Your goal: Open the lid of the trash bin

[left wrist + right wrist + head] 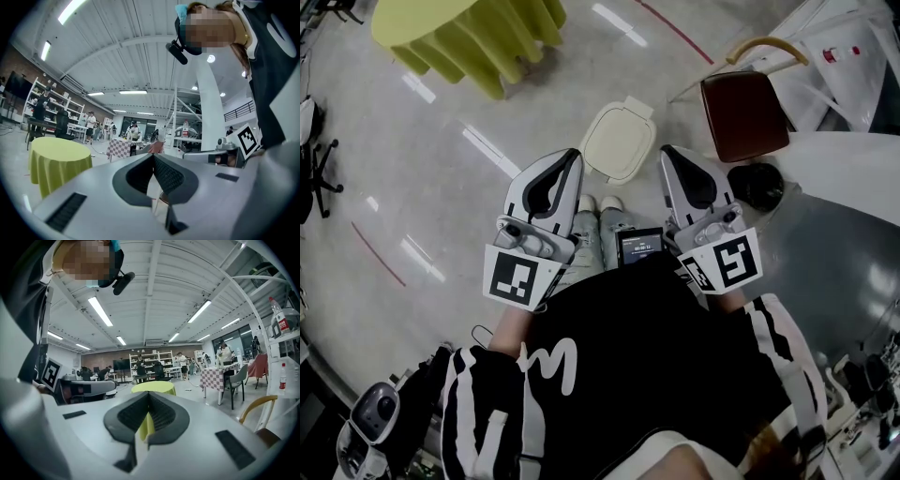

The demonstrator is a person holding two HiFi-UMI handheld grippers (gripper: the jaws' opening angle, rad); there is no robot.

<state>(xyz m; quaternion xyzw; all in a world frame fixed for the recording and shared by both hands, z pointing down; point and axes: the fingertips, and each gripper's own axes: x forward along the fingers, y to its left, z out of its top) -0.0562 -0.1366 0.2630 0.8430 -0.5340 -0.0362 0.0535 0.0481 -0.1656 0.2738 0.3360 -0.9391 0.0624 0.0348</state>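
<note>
Sleeves (497,412) of the person's black top with white stripes fill the near field; the forearms extend forward. The left gripper (575,157) and right gripper (667,152) are level and parallel. The 2 gripper views confirm each state: left gripper (153,157) clenched with nothing between its jaws, right gripper (149,394) likewise clenched and empty.

The trash bin (619,141) stands on the floor (441,187), ahead of the shoes (600,203) and below the 2 gripper tips, between them in the head view. Its cream lid is down. The lid's long axis runs away from the person, with a tab (637,106) at the far end. Neither gripper appears clearly nearer.

The floor is grey and glossy. A chair (743,114) stands to the right and a yellow-green table (469,33) to the far left.
</note>
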